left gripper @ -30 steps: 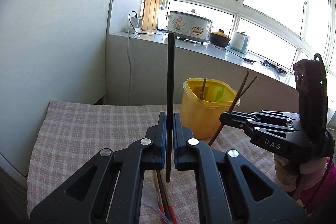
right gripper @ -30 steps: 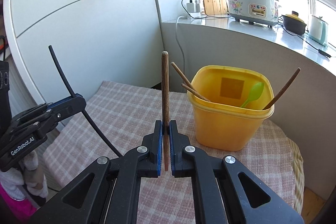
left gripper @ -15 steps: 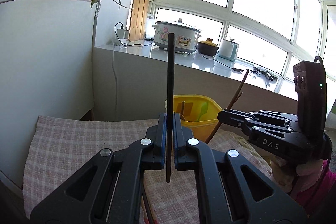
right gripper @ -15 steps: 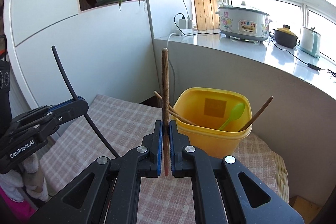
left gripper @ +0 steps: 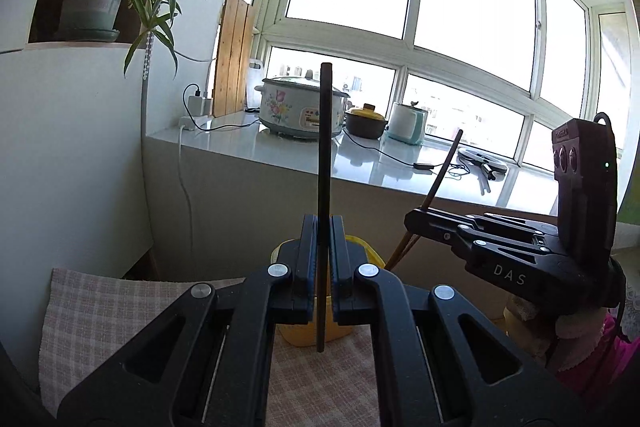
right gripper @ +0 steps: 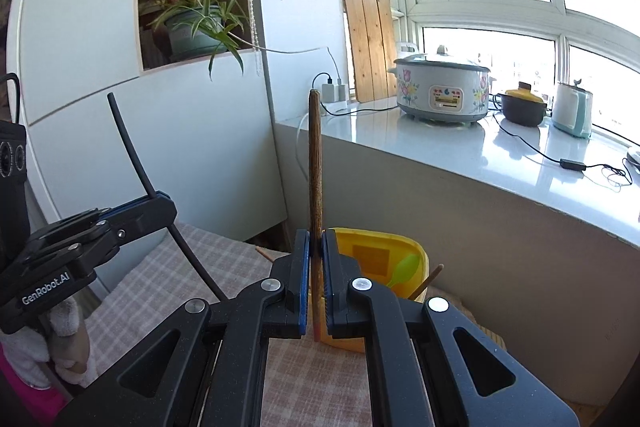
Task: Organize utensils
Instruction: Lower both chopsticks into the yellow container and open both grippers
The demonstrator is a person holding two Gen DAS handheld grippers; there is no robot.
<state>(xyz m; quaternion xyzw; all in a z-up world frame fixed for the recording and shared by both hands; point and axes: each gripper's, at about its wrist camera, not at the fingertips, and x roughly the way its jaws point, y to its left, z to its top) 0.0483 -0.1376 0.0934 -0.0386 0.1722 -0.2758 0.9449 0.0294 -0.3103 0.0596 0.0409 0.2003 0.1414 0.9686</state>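
Note:
My left gripper (left gripper: 322, 227) is shut on a black chopstick (left gripper: 324, 147) held upright. My right gripper (right gripper: 315, 243) is shut on a brown wooden chopstick (right gripper: 315, 167), also upright. The yellow plastic tub (right gripper: 412, 255) sits on the checked cloth just beyond both grippers, mostly hidden behind the fingers; it shows in the left view too (left gripper: 364, 247). A green spoon (right gripper: 404, 269) and a brown chopstick tip (right gripper: 430, 277) stick out of it. The right gripper (left gripper: 416, 223) shows in the left view with its chopstick (left gripper: 444, 171); the left gripper (right gripper: 162, 201) shows in the right view.
A checked cloth (left gripper: 104, 303) covers the table. Behind stands a grey counter (right gripper: 460, 163) with a floral rice cooker (right gripper: 440, 91), a small pot and a kettle. A white cabinet (right gripper: 120, 131) with a potted plant (right gripper: 192, 27) stands at the left.
Both grippers have tilted upward with their chopsticks still gripped, so the yellow tub has dropped low in both views and is largely hidden behind the fingers.

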